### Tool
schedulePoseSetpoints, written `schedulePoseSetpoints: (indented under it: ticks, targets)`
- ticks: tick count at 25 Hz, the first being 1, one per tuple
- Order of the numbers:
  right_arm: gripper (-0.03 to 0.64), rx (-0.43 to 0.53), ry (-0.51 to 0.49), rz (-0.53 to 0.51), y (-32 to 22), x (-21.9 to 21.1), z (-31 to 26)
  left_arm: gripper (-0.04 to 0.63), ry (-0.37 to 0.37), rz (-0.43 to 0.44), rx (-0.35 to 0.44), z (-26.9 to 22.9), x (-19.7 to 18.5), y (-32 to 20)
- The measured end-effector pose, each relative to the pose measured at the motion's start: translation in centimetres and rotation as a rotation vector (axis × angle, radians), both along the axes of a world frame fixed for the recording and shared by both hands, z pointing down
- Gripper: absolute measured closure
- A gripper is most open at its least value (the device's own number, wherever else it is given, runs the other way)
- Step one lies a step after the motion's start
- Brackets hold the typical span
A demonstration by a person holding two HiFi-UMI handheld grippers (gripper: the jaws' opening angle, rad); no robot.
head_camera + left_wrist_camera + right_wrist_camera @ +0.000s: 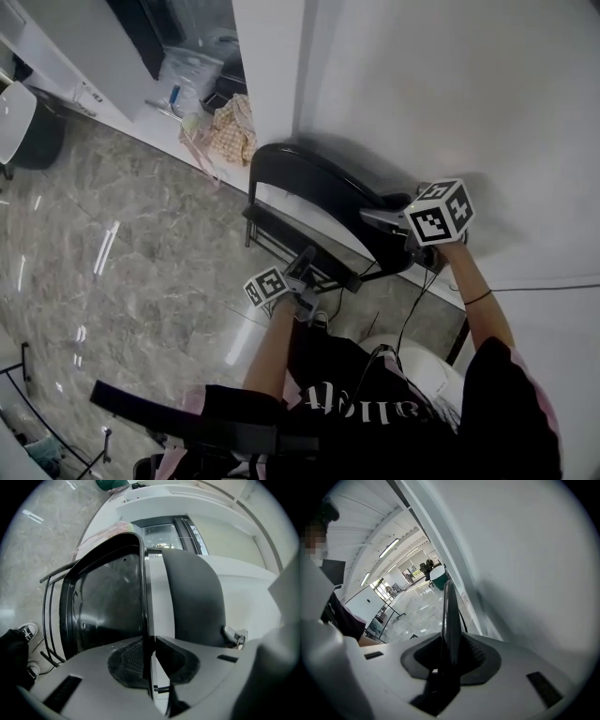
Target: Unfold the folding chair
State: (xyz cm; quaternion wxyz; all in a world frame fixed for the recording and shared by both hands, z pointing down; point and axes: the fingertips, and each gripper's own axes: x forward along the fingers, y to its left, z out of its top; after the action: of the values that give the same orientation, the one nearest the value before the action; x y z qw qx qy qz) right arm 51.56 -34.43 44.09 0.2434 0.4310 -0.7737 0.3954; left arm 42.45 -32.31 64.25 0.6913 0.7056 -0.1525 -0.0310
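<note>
**Q:** What is the left tool holding?

**A:** Its two grey plastic jaws are closed on the thin rim of a glossy black panel. The panel belongs to the folding chair. The ribbed dark rubber pads press on either side of that rim.

**Q:** And the right tool?

**A:** It is also clamped on the chair. A slim black edge runs straight up between its pads, seen end-on like a blade. A white marker cube printed with black squares sits on top of this tool.

**Q:** What does the chair look like beyond the tools?

**A:** Ahead of the left tool, the glossy panel is a rounded rectangle with a raised border. Just to its right is a matte dark grey panel with a domed top. The two panels lie close together, so the chair is not yet opened out. Thin black metal tubes curve along the far left side of the glossy panel.

**Q:** What surrounds it?

**A:** A smooth white wall stands right behind the chair, beside the right tool. Below and to the left of both tools is a polished grey marble floor with bright reflections.
</note>
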Motion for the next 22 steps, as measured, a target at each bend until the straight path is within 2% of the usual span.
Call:
schedulePoseSetpoints:
  ticks: [5, 9, 11, 14, 18, 22]
  targets:
    - [0.51, -0.056, -0.116, -0.048, 2.0, -4.0, -0.6, 0.548, 0.008, -0.05, 0.008, -0.3, -3.0, 1.4]
    - [0.511, -0.063, -0.098, -0.105, 3.6, -6.9, -0.9, 0.548, 0.033, -0.181, -0.009, -0.4, -5.4, 2.1]
    - [0.509, -0.056, -0.108, -0.095, 4.0, -7.6, -1.1, 0.548, 0.044, -0.221, -0.001, -0.5, -5.9, 2.3]
    - [0.509, -0.034, -0.124, -0.069, 4.3, -8.1, -1.4, 0.548, 0.056, -0.268, 0.006, -0.6, -6.4, 2.6]
    - [0.509, -0.014, -0.142, -0.089, 4.8, -9.1, -1.7, 0.548, 0.06, -0.313, -0.009, -0.6, -7.6, 3.1]
    - [0.509, 0.005, -0.164, -0.115, 6.3, -13.0, -0.9, 0.546, 0.039, -0.33, -0.012, 0.6, -11.7, 4.9]
